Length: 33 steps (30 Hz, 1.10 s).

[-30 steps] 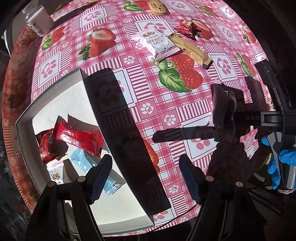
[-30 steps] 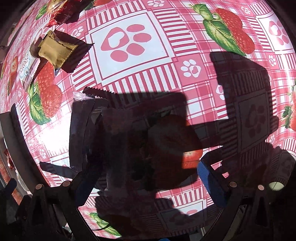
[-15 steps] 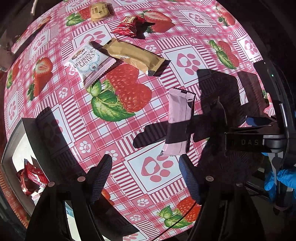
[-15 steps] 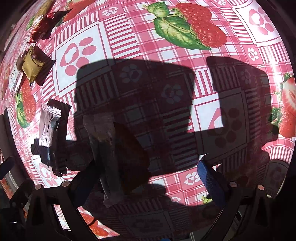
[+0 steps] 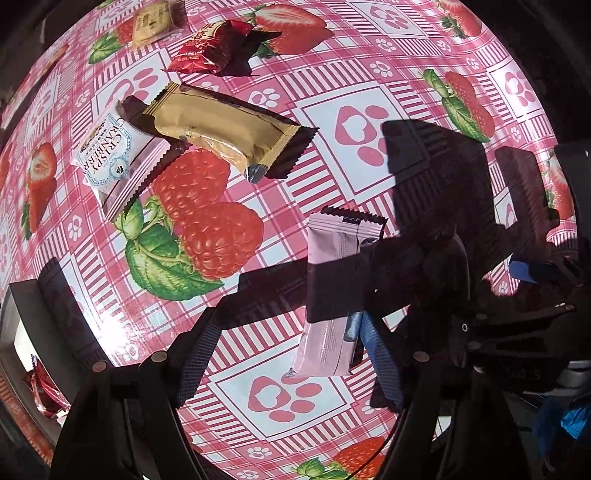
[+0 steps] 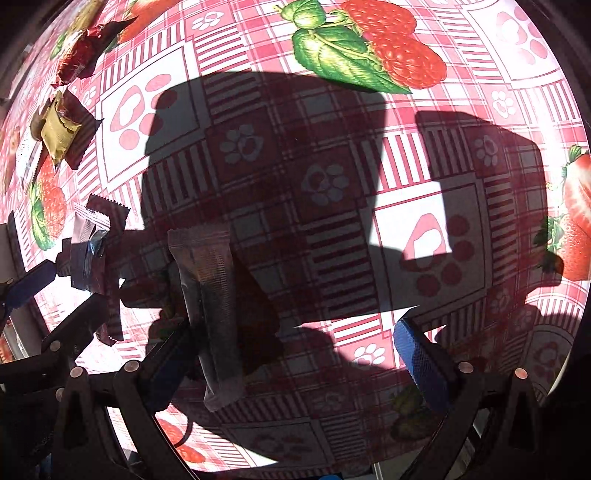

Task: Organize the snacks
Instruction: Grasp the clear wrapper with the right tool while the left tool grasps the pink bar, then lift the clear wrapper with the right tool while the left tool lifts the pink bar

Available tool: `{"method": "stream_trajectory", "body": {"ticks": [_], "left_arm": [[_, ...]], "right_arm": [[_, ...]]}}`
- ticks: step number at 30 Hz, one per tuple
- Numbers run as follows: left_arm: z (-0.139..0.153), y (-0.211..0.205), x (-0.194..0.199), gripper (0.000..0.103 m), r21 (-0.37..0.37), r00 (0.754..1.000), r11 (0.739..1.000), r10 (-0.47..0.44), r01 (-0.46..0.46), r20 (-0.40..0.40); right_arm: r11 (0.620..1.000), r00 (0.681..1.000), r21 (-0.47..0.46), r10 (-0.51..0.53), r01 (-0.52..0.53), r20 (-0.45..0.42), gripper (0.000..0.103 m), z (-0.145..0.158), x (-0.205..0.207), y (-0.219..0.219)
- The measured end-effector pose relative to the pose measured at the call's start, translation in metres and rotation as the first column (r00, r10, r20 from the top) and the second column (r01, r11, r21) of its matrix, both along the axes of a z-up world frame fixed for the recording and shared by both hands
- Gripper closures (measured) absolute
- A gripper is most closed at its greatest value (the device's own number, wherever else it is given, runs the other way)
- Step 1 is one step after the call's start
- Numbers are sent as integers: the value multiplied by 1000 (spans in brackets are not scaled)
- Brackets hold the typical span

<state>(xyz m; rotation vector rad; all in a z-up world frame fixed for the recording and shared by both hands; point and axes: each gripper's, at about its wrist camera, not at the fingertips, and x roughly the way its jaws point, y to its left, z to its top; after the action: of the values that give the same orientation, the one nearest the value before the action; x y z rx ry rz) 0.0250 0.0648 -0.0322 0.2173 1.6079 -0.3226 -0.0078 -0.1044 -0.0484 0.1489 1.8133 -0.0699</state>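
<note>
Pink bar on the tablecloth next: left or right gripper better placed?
Left. The left gripper has the pink bar lying by its right finger, jaws opening and empty. The right gripper, open, has another shaded bar at its left finger.

- Pale pink bar wrapper [image 5: 334, 291]: flat on the surface, lower centre of the left wrist view, long axis nearly upright in the frame, a shadow band across its middle.
- Tan bar wrapper [image 5: 225, 131]: upper left, lying diagonally, one end overlapping the white cranberry packet [image 5: 114, 155].
- Red crinkled packet [image 5: 207, 50]: near the top edge.
- Beige packet [image 5: 151, 24]: top left, print too small to read.
- Box [image 5: 22, 321]: left edge, possibly holding a red packet.
</note>
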Motion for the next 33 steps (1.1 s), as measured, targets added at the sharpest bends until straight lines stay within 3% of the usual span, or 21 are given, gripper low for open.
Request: {"method": "stream_trajectory", "body": {"ticks": [7,13,17,18,22,23,26,28,33], "left_arm": [[3,-12,1,22,34,999,999,-25,24,23],[-3,-27,-2,18,66,997,998,-23,18,73],[0,-28,-6,25,52,995,999,-8,3,98],[3,-24,-9,28,49,995,999,-8,2,104],[11,-13,-18,73,50,992,999,-9,3,126],[11,-8,-20,77,47,992,999,-4,-2,123],[11,11,-30,77,52,993,998,20,-26,118],[11,26,-42,77,55,993,997,39,-45,111],[13,58,-72,76,49,990,993,106,-111,96]], "right_arm": [[1000,1000,3,1,-1,0,0,-5,7,3],[995,995,7,95,-95,14,0,-2,-14,-7],[994,994,-7,105,-105,-5,0,-1,-14,-4],[993,993,-13,118,-118,-2,3,-2,-12,1],[983,983,-11,182,-181,26,31,11,-12,19],[981,980,-9,195,-195,32,40,15,-13,25],[977,976,-4,213,-213,40,61,19,-16,38],[975,975,12,219,-220,44,68,22,-18,47],[960,963,72,266,-269,50,68,28,-31,84]]}}
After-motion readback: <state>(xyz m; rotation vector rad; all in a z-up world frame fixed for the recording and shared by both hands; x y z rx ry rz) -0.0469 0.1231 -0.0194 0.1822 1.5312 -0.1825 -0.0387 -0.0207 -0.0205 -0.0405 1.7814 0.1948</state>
